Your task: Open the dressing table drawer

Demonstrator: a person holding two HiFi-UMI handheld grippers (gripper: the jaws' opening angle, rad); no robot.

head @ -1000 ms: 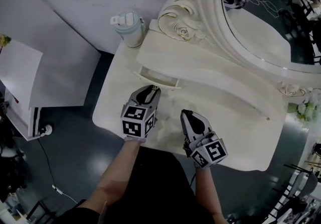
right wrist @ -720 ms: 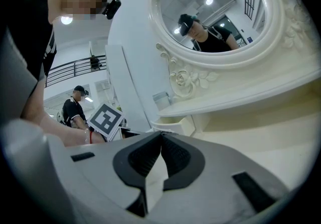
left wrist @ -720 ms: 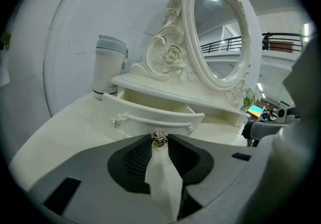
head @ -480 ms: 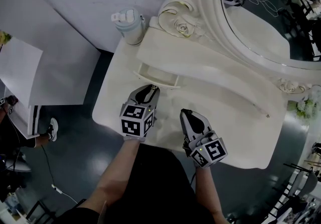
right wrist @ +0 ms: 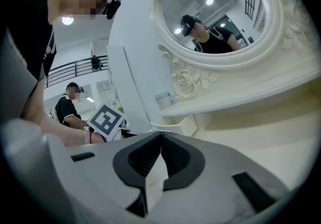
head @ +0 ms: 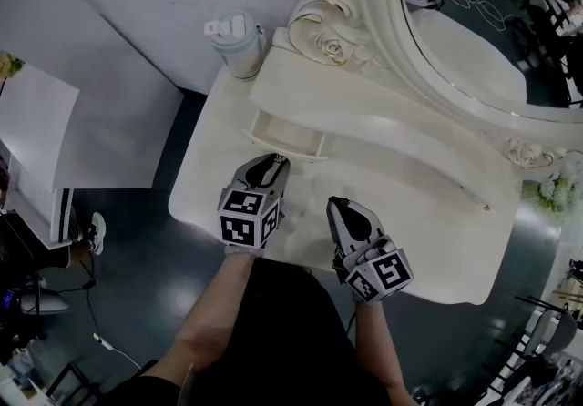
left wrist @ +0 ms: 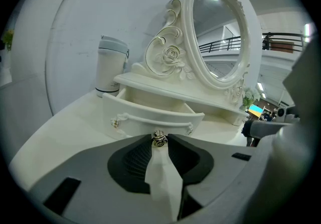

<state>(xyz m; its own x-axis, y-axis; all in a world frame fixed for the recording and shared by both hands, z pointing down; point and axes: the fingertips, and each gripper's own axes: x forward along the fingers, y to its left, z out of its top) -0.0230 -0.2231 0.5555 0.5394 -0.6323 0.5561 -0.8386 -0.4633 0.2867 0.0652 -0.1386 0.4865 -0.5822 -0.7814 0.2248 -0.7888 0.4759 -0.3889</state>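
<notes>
I count two claws, my left claw (head: 273, 162) and my right claw (head: 338, 205). There is one cream-white dressing counter (head: 211, 178). There is one big oval mirror in a carved cream frame (head: 455, 31). There is one pale green drinking bottle with a white lid (head: 235, 47). And there is one small cream drawer (head: 279, 135) with one little round metal knob (left wrist: 159, 138).

The drawer sits under the raised shelf (head: 364, 126) at the left end of the counter. It is pulled part of the way out. Looking in from my left claw, I see only its cream walls inside. The bottle stands upright at the back left corner of the counter, just beside the mirror's carved rose (head: 334, 51). Its lid is on, so I cannot tell what is in it.

My left claw is pinching the knob at the front middle of the drawer. Both tips press on it, one from each side. My right claw is pressed together at the tips with nothing in it. It is to the right of my left claw, over the front of the counter and apart from the drawer. I cannot tell if it touches the counter.
</notes>
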